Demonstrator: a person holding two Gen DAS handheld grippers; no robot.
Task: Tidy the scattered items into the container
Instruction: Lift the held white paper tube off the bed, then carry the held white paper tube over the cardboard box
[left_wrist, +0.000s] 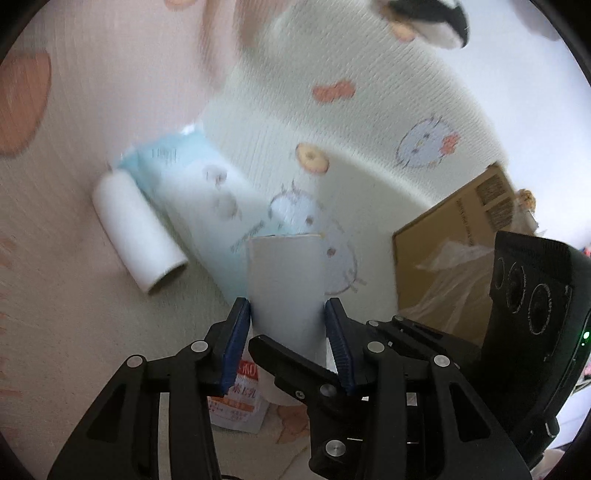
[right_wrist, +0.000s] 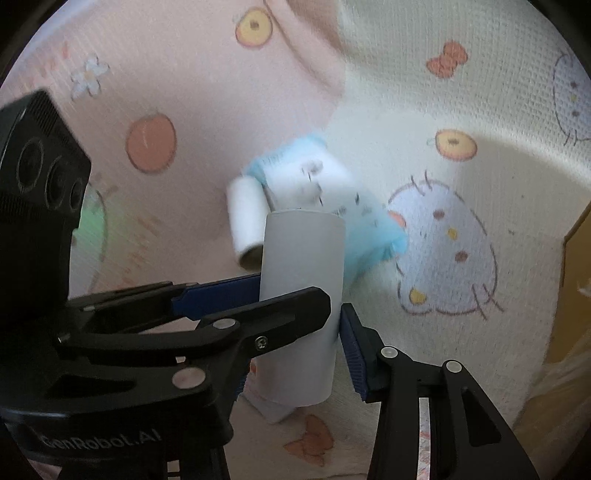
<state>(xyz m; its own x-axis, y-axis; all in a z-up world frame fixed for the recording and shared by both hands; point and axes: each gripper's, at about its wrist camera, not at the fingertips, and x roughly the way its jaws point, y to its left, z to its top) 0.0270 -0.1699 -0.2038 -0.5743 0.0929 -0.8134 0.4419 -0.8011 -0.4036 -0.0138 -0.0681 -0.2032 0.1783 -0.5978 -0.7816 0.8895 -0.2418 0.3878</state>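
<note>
Cardboard tube (left_wrist: 286, 288) stands pinched between both my grippers, left (left_wrist: 288, 339) and right (right_wrist: 301, 306), pads pressing it.

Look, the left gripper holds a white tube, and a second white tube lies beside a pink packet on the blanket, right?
Not quite. The packet is light blue, not pink. The left wrist view shows the left gripper holding a white tube, and a second white tube lying beside that packet on the blanket.
</note>
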